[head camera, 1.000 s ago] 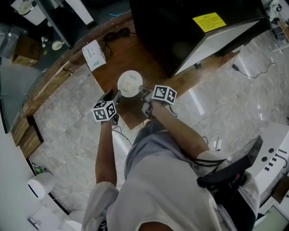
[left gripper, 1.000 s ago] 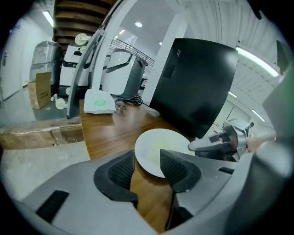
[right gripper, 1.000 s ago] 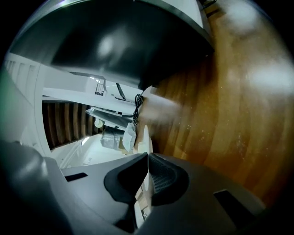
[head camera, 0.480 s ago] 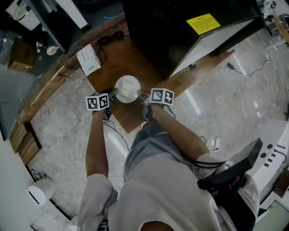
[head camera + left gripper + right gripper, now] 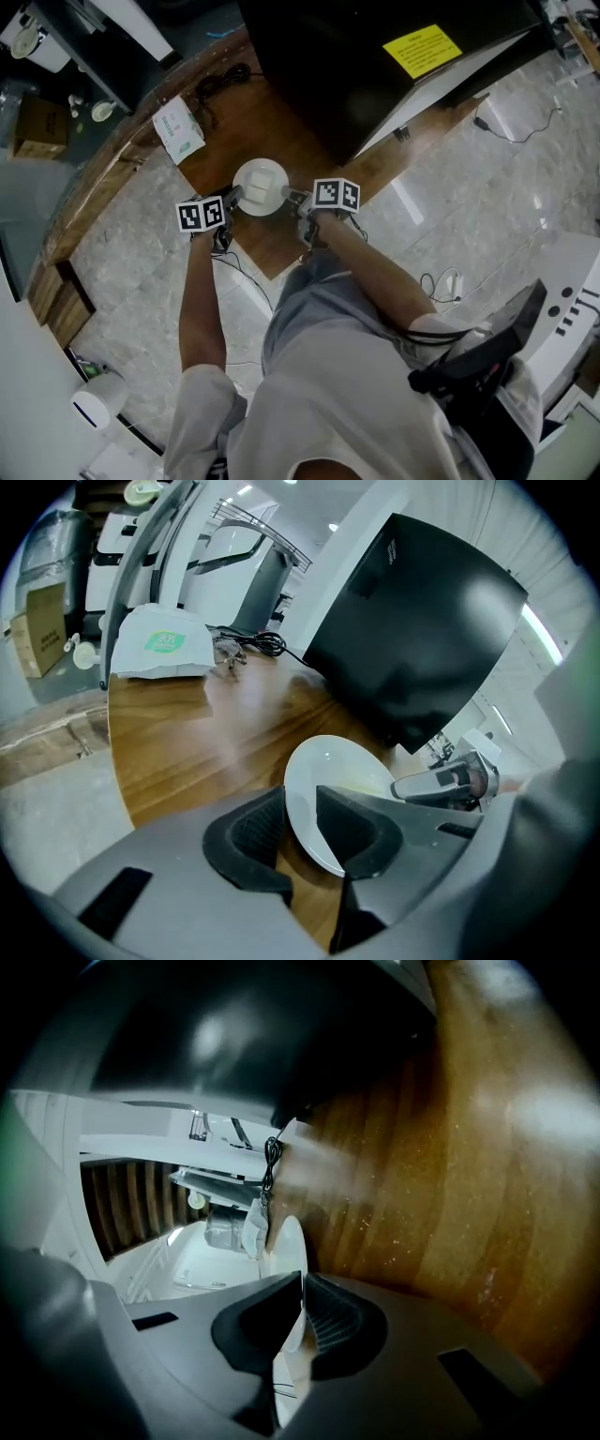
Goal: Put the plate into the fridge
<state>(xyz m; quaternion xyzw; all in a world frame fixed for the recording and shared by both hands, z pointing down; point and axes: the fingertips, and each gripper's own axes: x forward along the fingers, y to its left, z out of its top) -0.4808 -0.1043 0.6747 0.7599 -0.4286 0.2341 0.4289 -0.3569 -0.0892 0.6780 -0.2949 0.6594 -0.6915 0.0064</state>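
A white plate [image 5: 260, 186] hangs above the wooden platform [image 5: 281, 122], in front of the black fridge [image 5: 375, 56]. My right gripper [image 5: 289, 196] is shut on its right rim; in the right gripper view the plate [image 5: 289, 1241] shows edge-on between the closed pads of that gripper [image 5: 303, 1288]. My left gripper [image 5: 232, 196] is at the left rim. Its jaws have just been closing, and the plate [image 5: 328, 780] sits between them in the left gripper [image 5: 302, 803] view, with a gap still showing beside one pad. The right gripper [image 5: 441, 782] shows beyond the plate.
A white packet with a green label [image 5: 178, 128] and a black cable [image 5: 220, 80] lie on the platform to the left of the fridge. Marble floor [image 5: 131, 262] surrounds the platform. Cartons and equipment stand beyond a curved wooden border [image 5: 94, 178] at the far left.
My left gripper has moved in from below-left to the plate's left rim, so the rim now sits between its jaws. The right gripper still holds the plate.
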